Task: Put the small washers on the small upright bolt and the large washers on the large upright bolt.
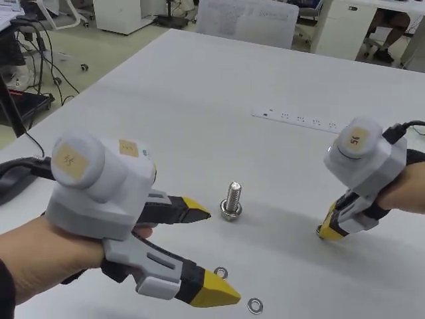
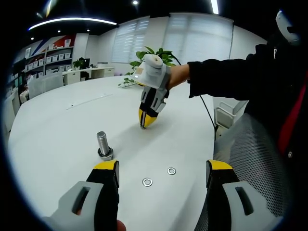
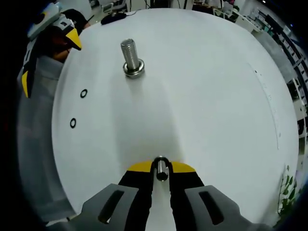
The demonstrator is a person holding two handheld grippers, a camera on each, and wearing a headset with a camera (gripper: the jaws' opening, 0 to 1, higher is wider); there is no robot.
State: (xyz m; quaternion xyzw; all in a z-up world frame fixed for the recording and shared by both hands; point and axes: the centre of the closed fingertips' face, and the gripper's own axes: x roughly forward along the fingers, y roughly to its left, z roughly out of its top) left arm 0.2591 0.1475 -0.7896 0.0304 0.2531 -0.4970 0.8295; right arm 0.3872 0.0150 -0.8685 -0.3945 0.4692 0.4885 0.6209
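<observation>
1. Washers, two of them, lie flat on the white table near my edge. They sit close together but apart, and the second one is nearer to me and a touch to the right.
2. Just beyond them stands the large bolt, upright, thread up, with a metal ring round its foot.
3. Over to the right, well apart from that, is the small bolt, and it's pinched in my right gripper.
4. That gripper's yellow tips are down at the table surface. Its own view shows the jaws drawn in narrow around the small bolt, whose end faces the camera.
5. My left gripper is at the near left with its jaws spread wide. One yellow tip points at the large bolt; the other sits just left of the washers.
6. Looking along the left gripper, I see both washers on the table between the two wide tips, with the large bolt up by the left tip.
7. At the far right a power strip lies on the table, well away from all of it.
</observation>
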